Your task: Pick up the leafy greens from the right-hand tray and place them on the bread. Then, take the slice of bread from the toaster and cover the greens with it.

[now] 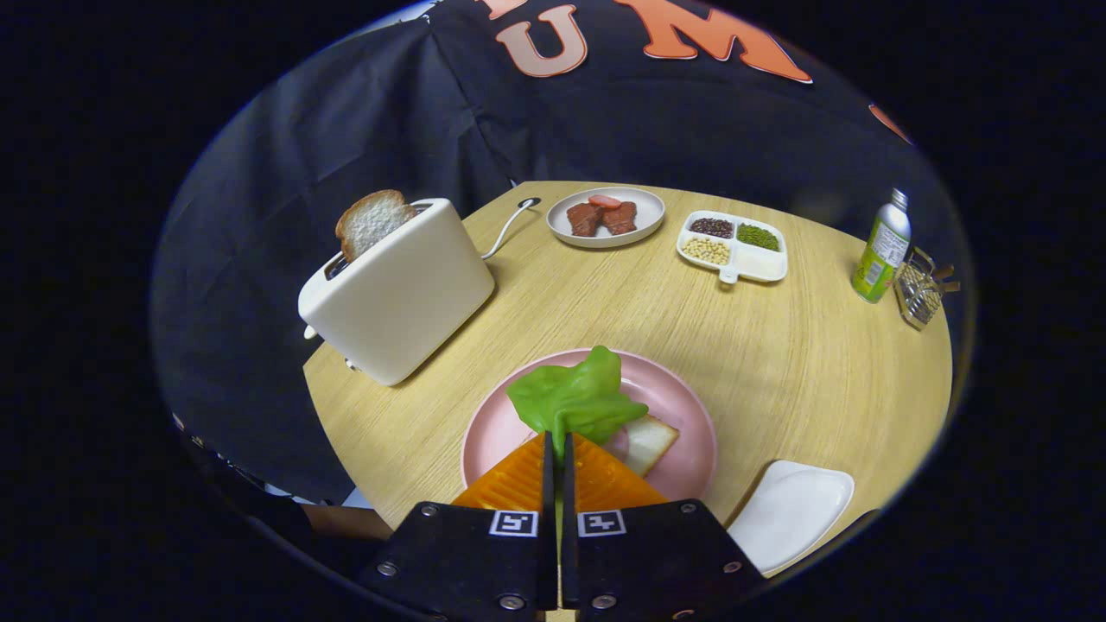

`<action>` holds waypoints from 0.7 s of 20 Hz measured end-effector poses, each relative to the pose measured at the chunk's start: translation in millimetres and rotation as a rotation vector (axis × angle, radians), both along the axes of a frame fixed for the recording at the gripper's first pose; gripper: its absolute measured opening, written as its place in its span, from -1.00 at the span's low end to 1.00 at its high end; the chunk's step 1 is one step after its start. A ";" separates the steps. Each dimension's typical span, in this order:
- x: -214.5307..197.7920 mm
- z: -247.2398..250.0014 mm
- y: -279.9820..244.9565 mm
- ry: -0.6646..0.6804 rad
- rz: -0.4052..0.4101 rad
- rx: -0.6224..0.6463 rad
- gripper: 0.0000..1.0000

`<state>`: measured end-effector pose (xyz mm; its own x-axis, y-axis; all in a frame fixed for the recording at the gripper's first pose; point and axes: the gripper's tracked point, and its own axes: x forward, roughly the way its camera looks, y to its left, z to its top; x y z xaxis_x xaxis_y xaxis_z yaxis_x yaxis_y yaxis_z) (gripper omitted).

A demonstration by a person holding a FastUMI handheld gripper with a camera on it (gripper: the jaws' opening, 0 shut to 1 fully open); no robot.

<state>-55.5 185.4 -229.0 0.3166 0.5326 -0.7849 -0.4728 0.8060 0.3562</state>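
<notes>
The gripper (pixel 557 441) has its fingers pinched together on the stem end of the leafy greens (pixel 575 399), and the leaf hangs just ahead of the tips, over the pink plate (pixel 691 449). Under it lies the bread (pixel 650 441), one corner peeking out to the right. The leaf looks light, floppy and thin, so I judge it may cling to a finger on release; a grip near the stem suits it. Far left, the toaster (pixel 399 294) stands with a slice of bread (pixel 371 221) poking up. That slice should be stiff but crumbly, best pinched by its exposed top edge. Near right sits an empty white tray (pixel 791 510).
</notes>
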 end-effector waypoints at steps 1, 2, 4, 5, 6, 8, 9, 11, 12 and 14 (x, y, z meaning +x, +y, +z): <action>-0.2 -3.3 1.9 0.007 0.008 0.000 -0.95; -1.0 -7.7 2.6 0.026 0.009 -0.005 -0.95; -3.9 -20.1 2.2 0.066 0.012 -0.030 -0.94; -0.6 -25.8 -1.6 0.062 0.011 -0.055 -0.93; 2.0 -29.3 -4.8 0.051 0.009 -0.078 -0.89; 7.8 -32.3 -7.0 0.027 0.006 -0.098 -0.83; 9.7 -31.5 -6.0 0.015 0.006 -0.095 -0.80; 11.8 -34.9 -7.8 -0.001 0.012 -0.114 -0.72; 14.0 -37.3 -11.2 -0.009 0.015 -0.135 -0.64; 12.0 -39.2 -11.4 -0.005 0.020 -0.147 -0.51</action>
<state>-43.5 174.0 -268.2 0.3107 0.4185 -0.8534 -0.4911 0.8394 0.2328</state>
